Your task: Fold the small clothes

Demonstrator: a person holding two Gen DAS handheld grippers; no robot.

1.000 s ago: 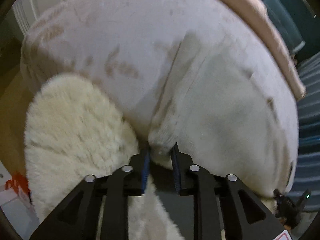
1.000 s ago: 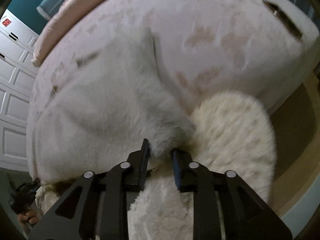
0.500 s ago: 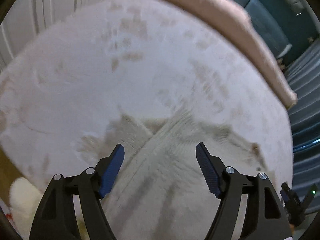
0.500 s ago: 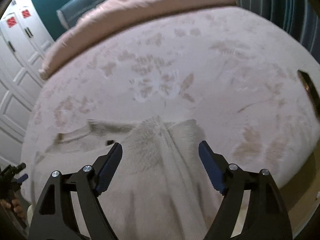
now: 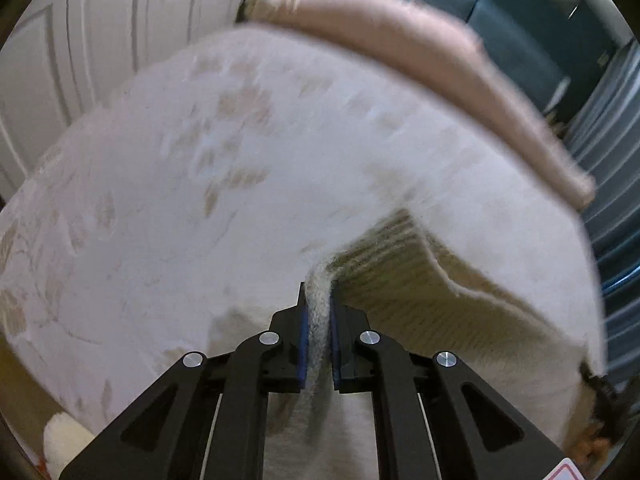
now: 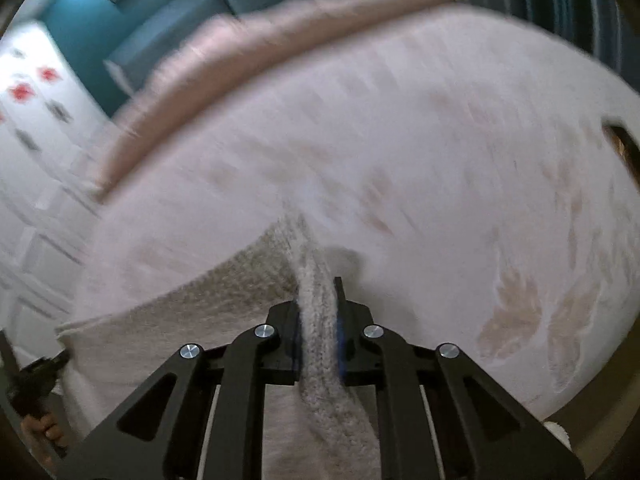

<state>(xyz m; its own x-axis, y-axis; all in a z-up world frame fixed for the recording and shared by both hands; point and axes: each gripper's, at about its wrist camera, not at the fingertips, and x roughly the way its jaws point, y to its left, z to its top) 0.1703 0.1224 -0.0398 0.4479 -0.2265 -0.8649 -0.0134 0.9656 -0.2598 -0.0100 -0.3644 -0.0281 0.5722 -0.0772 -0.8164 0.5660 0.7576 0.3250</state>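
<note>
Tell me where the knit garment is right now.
The garment lies on the patterned bed cover, pinched at either end by the left tool and right tool, below the pink blanket.

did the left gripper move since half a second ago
Yes. The left gripper, open over the knit garment then, is now shut on its edge, facing the pink bolster.

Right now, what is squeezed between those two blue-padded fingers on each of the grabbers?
A fold of the cream knitted garment. The left gripper pinches one bunched edge in its wrist view; the right gripper pinches another in its own.
</note>
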